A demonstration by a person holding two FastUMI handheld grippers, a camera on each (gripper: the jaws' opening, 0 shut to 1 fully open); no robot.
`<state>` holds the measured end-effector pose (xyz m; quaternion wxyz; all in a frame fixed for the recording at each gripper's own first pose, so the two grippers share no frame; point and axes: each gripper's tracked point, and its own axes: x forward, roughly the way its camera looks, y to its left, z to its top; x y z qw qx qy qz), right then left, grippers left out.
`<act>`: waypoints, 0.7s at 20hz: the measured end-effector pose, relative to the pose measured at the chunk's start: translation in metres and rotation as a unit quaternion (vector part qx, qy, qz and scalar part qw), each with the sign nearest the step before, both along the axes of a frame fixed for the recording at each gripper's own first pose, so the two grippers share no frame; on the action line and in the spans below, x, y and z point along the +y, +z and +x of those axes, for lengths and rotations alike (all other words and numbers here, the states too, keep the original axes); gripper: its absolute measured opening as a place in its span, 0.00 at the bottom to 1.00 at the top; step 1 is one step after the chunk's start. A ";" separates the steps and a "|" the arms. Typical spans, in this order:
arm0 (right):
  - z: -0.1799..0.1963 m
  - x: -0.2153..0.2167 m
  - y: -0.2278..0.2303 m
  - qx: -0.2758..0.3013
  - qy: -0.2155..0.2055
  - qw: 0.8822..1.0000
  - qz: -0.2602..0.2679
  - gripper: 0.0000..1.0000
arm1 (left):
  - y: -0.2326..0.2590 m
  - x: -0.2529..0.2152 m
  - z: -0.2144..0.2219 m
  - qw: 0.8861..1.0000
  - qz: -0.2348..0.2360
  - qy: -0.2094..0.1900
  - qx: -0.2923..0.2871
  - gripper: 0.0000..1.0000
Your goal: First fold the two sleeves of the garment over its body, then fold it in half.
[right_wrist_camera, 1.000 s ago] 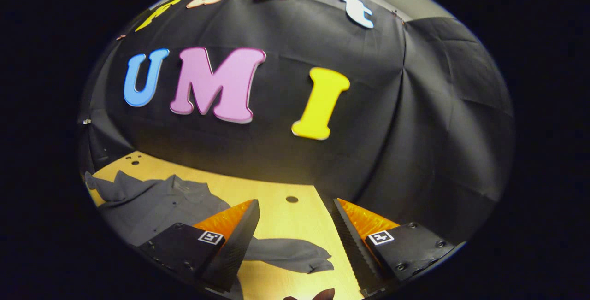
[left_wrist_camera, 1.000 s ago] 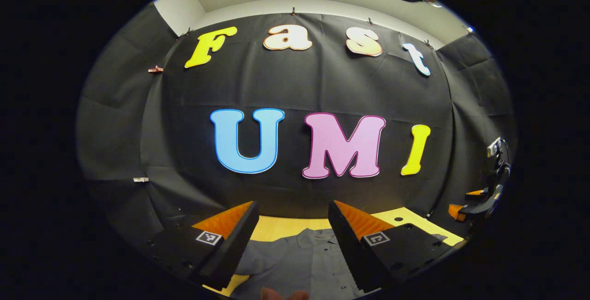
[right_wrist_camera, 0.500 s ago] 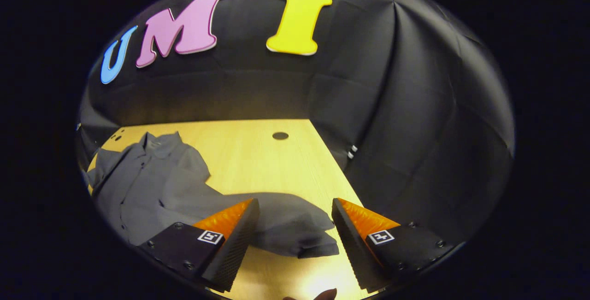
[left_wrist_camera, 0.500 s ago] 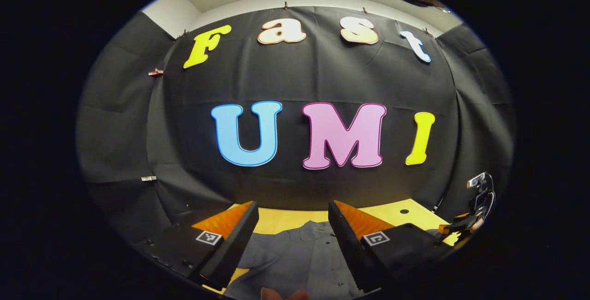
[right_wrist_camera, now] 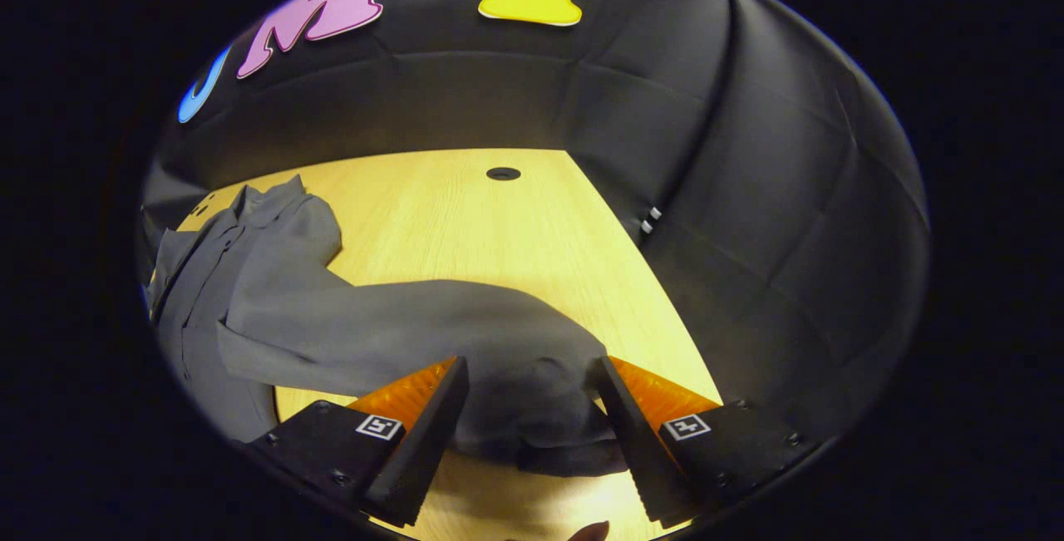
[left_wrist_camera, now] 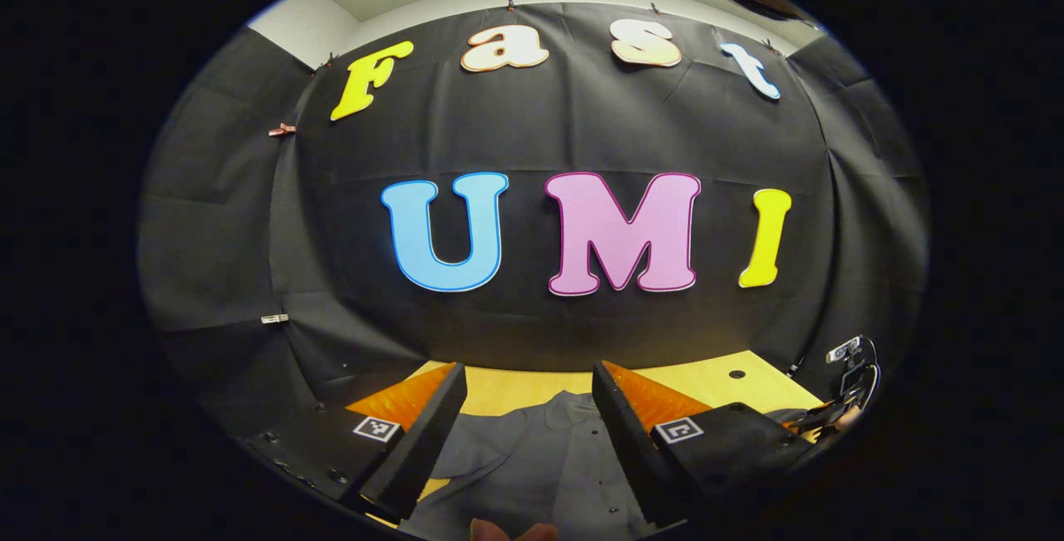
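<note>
A grey button-up shirt (right_wrist_camera: 208, 292) lies flat on the yellow wooden table (right_wrist_camera: 465, 217), collar toward the far wall. Its long sleeve (right_wrist_camera: 399, 329) stretches out to the right. The sleeve's end (right_wrist_camera: 532, 408) sits between the two fingers of my right gripper (right_wrist_camera: 529, 366), which is open and low over the table. My left gripper (left_wrist_camera: 526, 371) is open too and hovers above the shirt's collar and button front (left_wrist_camera: 532, 450). In the left gripper view, the right gripper (left_wrist_camera: 844, 395) shows far off at the right edge, down by the table.
A dark round hole (right_wrist_camera: 503, 173) marks the table near its far edge. Black cloth walls close the table at the back and on the right. Bare wood (right_wrist_camera: 515, 258) lies beyond the sleeve. A fingertip (left_wrist_camera: 511, 531) peeks in at the bottom.
My right gripper has dropped and tilted down toward the table, so the sleeve's end now lies between its fingers. My left gripper has barely moved.
</note>
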<state>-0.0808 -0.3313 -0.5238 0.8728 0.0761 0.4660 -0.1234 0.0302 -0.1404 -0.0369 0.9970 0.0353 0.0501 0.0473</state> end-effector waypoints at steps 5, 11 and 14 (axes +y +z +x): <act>0.000 0.014 -0.008 -0.003 -0.007 0.998 0.058 0.73 | -0.001 -0.001 -0.002 1.000 0.009 0.008 0.005 0.96; 0.008 0.003 0.007 -0.030 -0.010 0.999 0.044 0.08 | -0.003 -0.003 -0.008 1.000 0.014 -0.007 0.003 0.95; 0.004 -0.008 0.037 -0.058 -0.026 0.997 0.036 0.08 | -0.007 0.002 -0.010 1.000 0.005 -0.017 0.005 0.95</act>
